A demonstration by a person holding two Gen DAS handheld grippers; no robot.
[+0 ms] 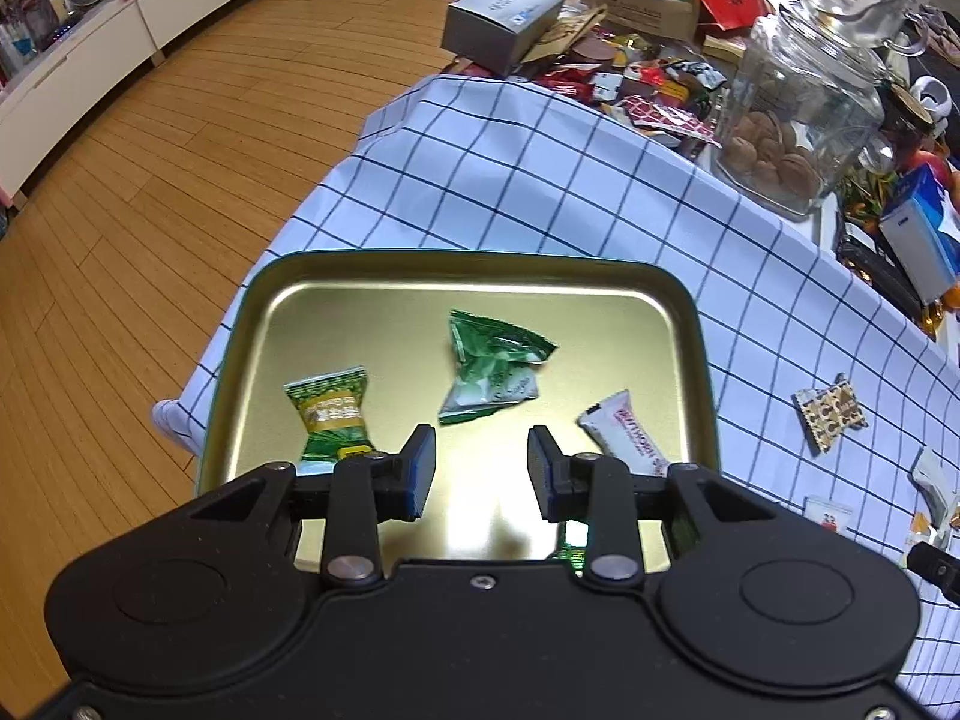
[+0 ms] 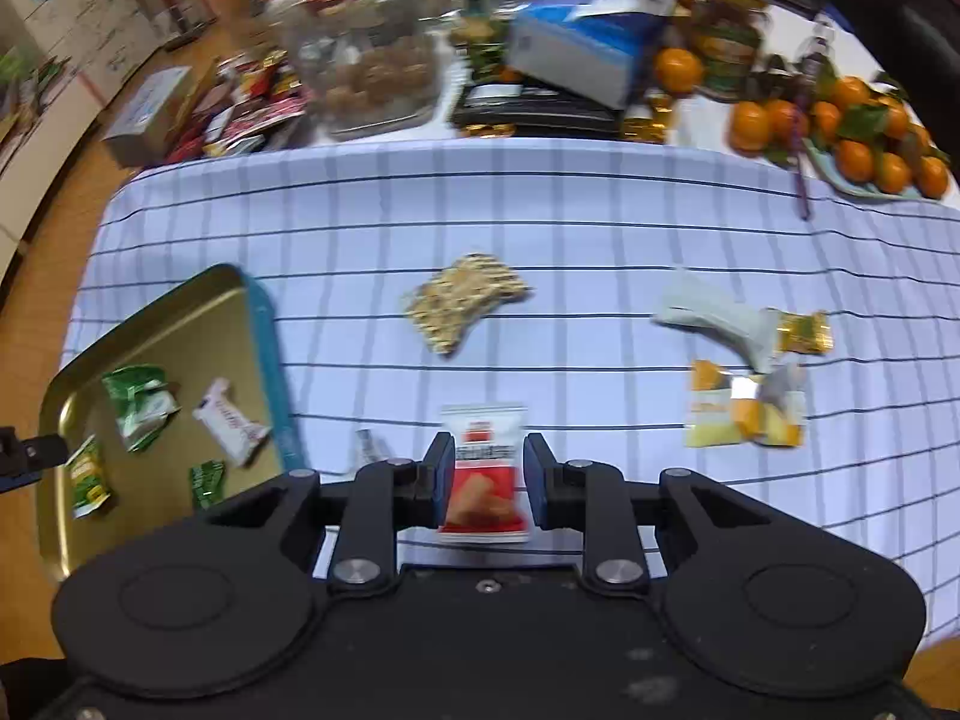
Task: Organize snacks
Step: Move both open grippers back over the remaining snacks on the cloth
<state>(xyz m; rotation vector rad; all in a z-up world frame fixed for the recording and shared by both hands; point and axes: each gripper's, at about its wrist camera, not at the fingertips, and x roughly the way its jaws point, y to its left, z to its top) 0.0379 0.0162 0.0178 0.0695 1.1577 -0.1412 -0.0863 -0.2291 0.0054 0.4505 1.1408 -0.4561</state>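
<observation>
right hand-held gripper (image 2: 483, 474) grips red-white packet (image 2: 486, 468) | gold tray (image 2: 180, 312): 4 snacks

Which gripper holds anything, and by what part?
The right gripper grips a red-and-white snack packet by its side edges. The left gripper is open and empty.

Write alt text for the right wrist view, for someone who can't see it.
The right hand-held gripper holds a red-and-white snack packet between its fingers above a blue checked tablecloth. A gold tray at the left holds several wrapped snacks, while a patterned packet and yellow wrappers lie loose on the cloth. Jars, boxes and oranges crowd the far edge.
</observation>
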